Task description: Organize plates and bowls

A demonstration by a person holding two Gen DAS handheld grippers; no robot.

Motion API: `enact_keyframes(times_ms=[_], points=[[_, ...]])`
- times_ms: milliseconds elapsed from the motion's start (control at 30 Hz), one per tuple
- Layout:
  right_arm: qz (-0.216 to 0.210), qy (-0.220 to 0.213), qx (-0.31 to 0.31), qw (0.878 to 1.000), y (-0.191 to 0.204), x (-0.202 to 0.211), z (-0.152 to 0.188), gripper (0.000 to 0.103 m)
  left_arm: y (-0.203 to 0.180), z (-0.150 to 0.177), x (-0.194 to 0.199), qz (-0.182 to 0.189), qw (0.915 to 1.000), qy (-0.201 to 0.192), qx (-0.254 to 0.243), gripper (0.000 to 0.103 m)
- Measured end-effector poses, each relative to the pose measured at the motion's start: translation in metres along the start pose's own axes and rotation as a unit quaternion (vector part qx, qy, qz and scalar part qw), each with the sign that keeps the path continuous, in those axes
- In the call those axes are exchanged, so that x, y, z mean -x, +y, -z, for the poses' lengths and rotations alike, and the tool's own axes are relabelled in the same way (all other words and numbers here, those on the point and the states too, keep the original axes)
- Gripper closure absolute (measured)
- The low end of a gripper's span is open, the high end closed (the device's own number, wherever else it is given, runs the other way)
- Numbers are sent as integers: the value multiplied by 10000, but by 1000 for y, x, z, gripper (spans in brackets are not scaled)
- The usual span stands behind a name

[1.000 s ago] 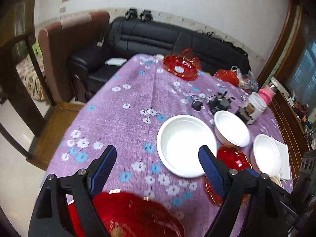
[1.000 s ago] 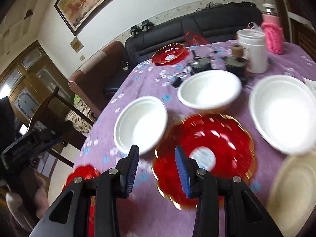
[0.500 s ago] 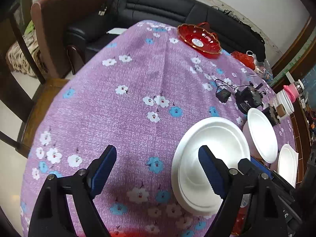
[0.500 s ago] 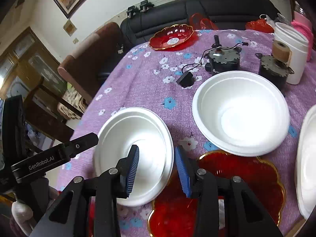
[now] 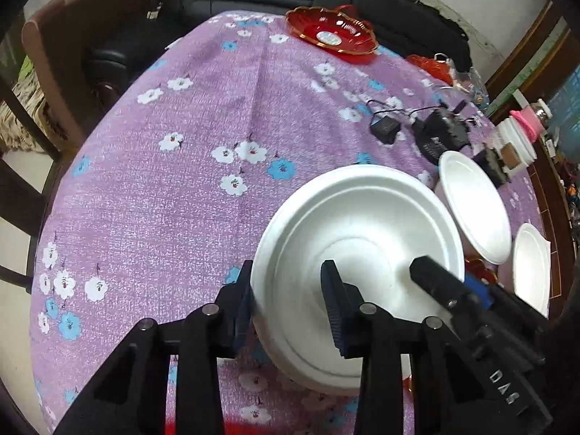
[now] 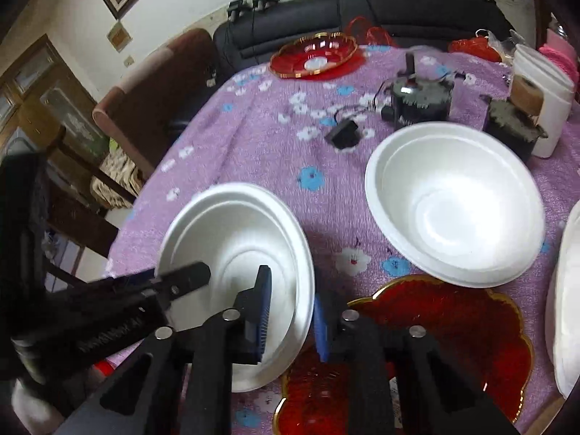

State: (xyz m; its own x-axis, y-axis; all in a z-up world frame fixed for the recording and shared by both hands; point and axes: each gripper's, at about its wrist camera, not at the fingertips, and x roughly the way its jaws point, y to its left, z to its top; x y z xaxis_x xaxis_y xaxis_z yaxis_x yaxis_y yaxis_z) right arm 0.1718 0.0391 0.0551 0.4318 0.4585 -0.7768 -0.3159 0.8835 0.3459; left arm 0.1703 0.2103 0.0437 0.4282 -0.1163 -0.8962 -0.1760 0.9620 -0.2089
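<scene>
A white foam bowl (image 5: pixel 362 239) sits on the purple flowered tablecloth (image 5: pixel 181 181). My left gripper (image 5: pixel 290 304) straddles its left rim, one finger outside and one inside, jaws still apart. My right gripper (image 6: pixel 290 311) straddles the same bowl's (image 6: pixel 235 253) right rim, jaws narrowly apart. A second white bowl (image 6: pixel 453 206) stands to the right, with a third white bowl (image 5: pixel 531 268) at the far right. A red gold-rimmed plate (image 6: pixel 453 344) lies under the right gripper. Another red plate (image 5: pixel 330 34) sits at the far table end.
Black chargers and cables (image 5: pixel 438 134), a white tub (image 6: pixel 540 90) with a tape roll and a pink item (image 5: pixel 527 123) crowd the far right. A black sofa (image 6: pixel 362 11) and a brown chair (image 6: pixel 152 83) stand beyond the table. Something red (image 5: pixel 253 426) lies at the near edge.
Both grippers moved in onto the near white bowl; the left one shifted right and narrowed over its left rim, the right one dropped over its right rim.
</scene>
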Motion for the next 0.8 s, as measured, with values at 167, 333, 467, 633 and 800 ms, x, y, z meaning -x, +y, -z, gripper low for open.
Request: enact_keyframes(times_ms=[167,333,467,633,800], points=[[-205,-208,59,9996,12,32,1,85,4,6,37,225,9992,-284,140,68],[-357,-281,338,9984,40,60,17,85,7,29,90,35,9976,-686,43,68],[-635,-254,479,9965,59,76,37,85,20,64,126,-97,9958,-911,53,68],[-934,-71,723,9930,90,83,76,85,48,111,148,-234,9937,-1041,340,68],[-960,233,933,9907,109,71,116,84,70,155,149,-453,9920,-1046,543,68]])
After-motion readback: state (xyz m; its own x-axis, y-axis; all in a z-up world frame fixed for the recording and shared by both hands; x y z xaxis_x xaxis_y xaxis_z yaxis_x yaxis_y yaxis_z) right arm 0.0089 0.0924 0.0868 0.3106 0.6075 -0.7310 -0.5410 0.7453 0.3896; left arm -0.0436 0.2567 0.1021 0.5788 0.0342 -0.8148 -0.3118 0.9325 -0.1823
